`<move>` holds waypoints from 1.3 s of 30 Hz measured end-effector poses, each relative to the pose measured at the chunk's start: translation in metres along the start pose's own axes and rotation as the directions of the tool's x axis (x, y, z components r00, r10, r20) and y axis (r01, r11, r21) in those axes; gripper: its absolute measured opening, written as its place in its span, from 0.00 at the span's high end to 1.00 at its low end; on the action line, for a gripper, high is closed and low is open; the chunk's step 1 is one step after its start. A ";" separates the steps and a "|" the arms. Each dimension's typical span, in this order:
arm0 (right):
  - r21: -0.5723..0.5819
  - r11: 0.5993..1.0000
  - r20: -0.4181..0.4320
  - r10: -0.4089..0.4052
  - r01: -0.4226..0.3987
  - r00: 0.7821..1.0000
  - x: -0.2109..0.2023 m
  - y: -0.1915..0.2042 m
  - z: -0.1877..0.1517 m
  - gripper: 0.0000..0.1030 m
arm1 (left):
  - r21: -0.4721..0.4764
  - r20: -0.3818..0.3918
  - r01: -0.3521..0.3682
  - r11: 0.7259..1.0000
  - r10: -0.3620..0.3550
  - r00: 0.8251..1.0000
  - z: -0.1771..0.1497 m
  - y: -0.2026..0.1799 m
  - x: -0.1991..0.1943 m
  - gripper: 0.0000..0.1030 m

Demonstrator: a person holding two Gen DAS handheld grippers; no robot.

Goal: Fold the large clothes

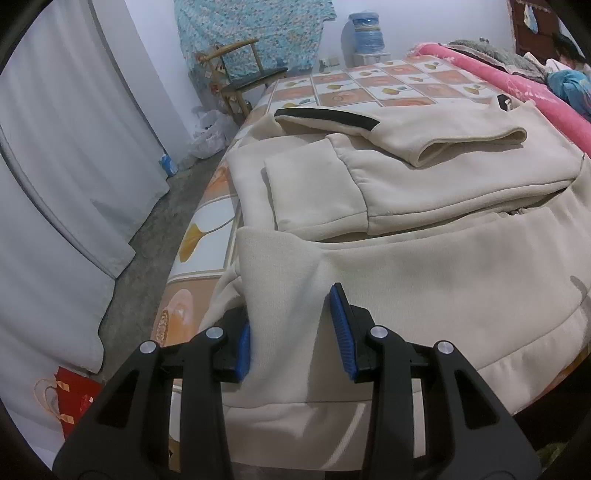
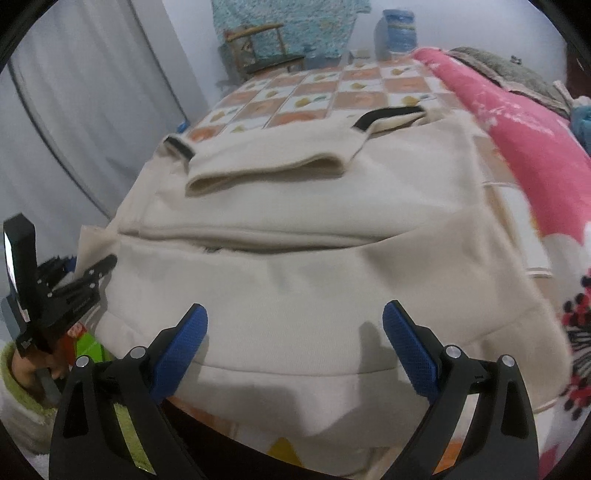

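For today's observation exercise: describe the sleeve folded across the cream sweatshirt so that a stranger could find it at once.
Start at the bed with the checked fruit-print sheet. On it lies a cream sweatshirt, its near hem toward the cameras. Across its far part lies the folded sleeve, a flat cream tube with an open cuff; unlike the plain fabric around it, it carries a black stripe at the shoulder.

Pink blanket (image 2: 517,147) motion-blurred, cream hoodie (image 2: 295,295) hem cut off below

This was a home bedroom: a bed with a tile-patterned orange-and-white sheet (image 1: 369,86), a rumpled pink floral blanket (image 2: 517,140), pale grey curtains (image 1: 74,140), a wooden chair (image 1: 243,74) and a blue water-cooler bottle (image 1: 365,31) beside the wall.
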State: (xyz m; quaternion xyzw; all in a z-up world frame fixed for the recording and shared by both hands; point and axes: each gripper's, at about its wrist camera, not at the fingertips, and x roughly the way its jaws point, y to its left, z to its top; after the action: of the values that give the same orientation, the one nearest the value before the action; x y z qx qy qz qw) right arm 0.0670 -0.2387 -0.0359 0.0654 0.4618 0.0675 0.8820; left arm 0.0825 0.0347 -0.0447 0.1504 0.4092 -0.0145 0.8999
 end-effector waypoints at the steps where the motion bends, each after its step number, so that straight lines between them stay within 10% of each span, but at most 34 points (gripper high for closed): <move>1: 0.001 1.000 0.012 -0.008 0.008 1.000 -0.006 -0.005 0.001 0.09 | -0.002 -0.001 0.000 1.000 0.000 1.000 0.000 0.000 0.000 0.65; 17: 0.148 0.984 0.113 -0.112 0.095 0.987 -0.062 -0.113 0.021 0.36 | 0.003 0.000 -0.014 1.000 0.014 1.000 -0.001 -0.002 -0.001 0.65; 39: 0.030 0.995 -0.021 -0.091 0.092 0.996 -0.016 -0.105 0.034 0.60 | 0.024 -0.002 -0.036 0.999 0.036 0.999 -0.002 -0.006 -0.001 0.66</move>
State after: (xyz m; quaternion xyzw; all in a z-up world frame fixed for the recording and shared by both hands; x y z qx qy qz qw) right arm 0.0921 -0.3465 -0.0221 0.0572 0.4738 0.0205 0.8785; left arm 0.0789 0.0294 -0.0467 0.1686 0.4075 -0.0033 0.8975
